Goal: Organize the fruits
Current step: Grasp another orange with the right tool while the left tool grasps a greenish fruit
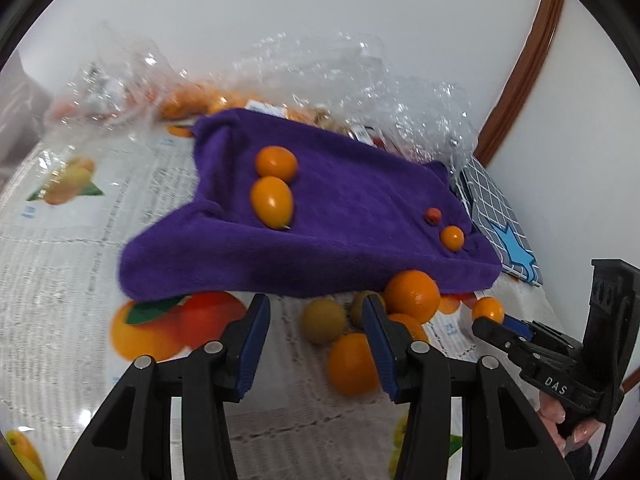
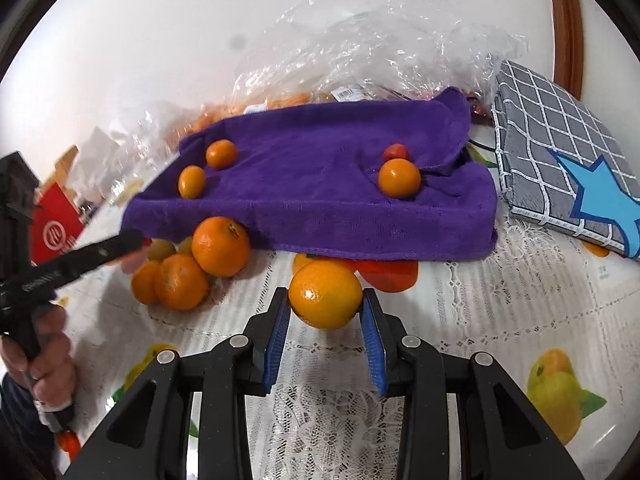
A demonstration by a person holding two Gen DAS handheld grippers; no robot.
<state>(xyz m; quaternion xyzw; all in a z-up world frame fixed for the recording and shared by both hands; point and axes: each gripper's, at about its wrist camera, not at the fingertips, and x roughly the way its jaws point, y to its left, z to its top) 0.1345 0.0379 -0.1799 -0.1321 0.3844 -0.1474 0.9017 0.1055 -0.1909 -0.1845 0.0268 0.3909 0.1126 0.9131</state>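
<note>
A purple towel [image 1: 340, 216] [image 2: 320, 184] lies on the table with two kumquats [image 1: 273, 200] at its left and a small orange [image 2: 399, 178] and a tiny red fruit [image 2: 396, 152] at its right. My right gripper [image 2: 325, 300] is shut on an orange [image 2: 325, 294] just in front of the towel. My left gripper [image 1: 316, 312] is open and empty, above the table beside a pile of oranges [image 1: 412, 295] [image 2: 220, 246] and greenish fruits [image 1: 323, 320]. The right gripper also shows in the left wrist view [image 1: 492, 326].
Crumpled clear plastic bags [image 2: 380, 40] with more fruit lie behind the towel. A grey checked cloth with a blue star [image 2: 560, 160] lies at the right. A red box [image 2: 56, 232] stands at the left. The tablecloth [image 2: 500, 320] has printed fruit and lace.
</note>
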